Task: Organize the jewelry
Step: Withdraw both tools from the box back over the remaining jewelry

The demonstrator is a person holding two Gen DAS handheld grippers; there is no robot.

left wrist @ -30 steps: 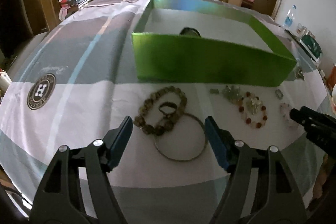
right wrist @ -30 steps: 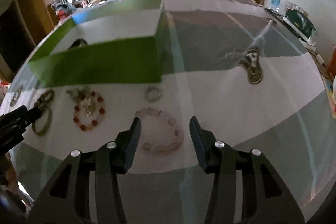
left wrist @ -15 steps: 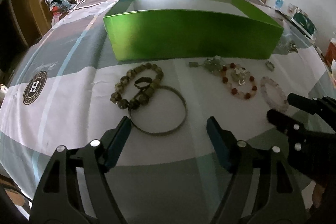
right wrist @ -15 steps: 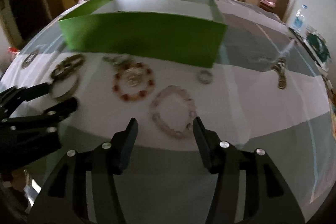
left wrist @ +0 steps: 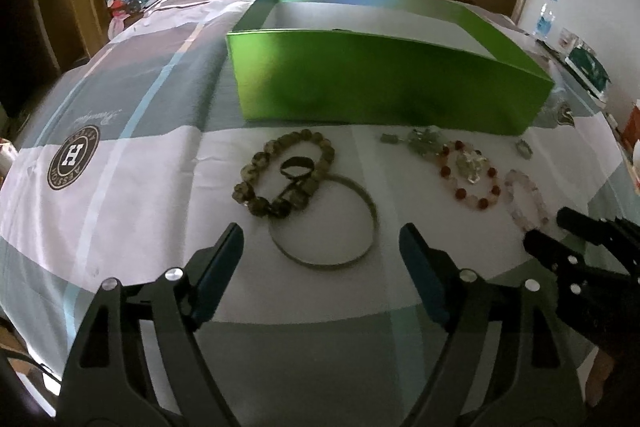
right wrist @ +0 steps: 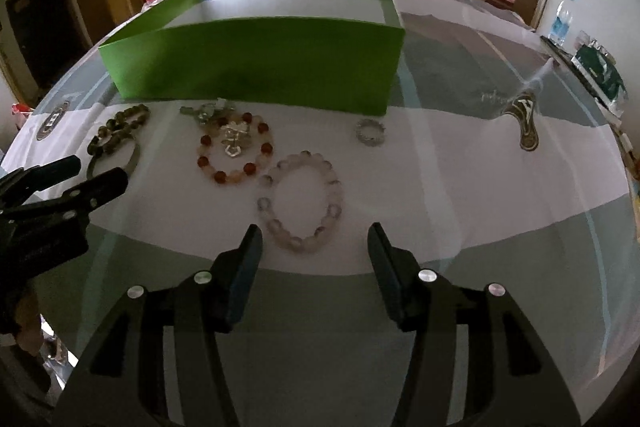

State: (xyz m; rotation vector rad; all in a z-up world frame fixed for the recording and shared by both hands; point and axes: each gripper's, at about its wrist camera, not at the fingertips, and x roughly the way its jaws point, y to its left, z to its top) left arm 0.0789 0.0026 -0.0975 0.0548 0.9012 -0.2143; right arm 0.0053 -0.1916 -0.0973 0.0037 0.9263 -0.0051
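The left gripper [left wrist: 321,243] has just been opening and stands wide, empty, lined up on the thin metal bangle [left wrist: 324,222]. The right gripper [right wrist: 315,244] has also widened; its jaws stand empty before the pale pink bead bracelet [right wrist: 301,201]. All jewelry lies on the cloth-covered table [left wrist: 132,187] before the open green cardboard box [left wrist: 384,87], whose visible floor looks bare, probably their destination

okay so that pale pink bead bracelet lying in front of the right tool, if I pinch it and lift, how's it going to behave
The pale pink bead bracelet is strung beads in an uneven loop, so it will probably sag and dangle rather than hold its shape. The beads look smooth and glossy, so they may slip between the right tool pads. It looks light for its size.
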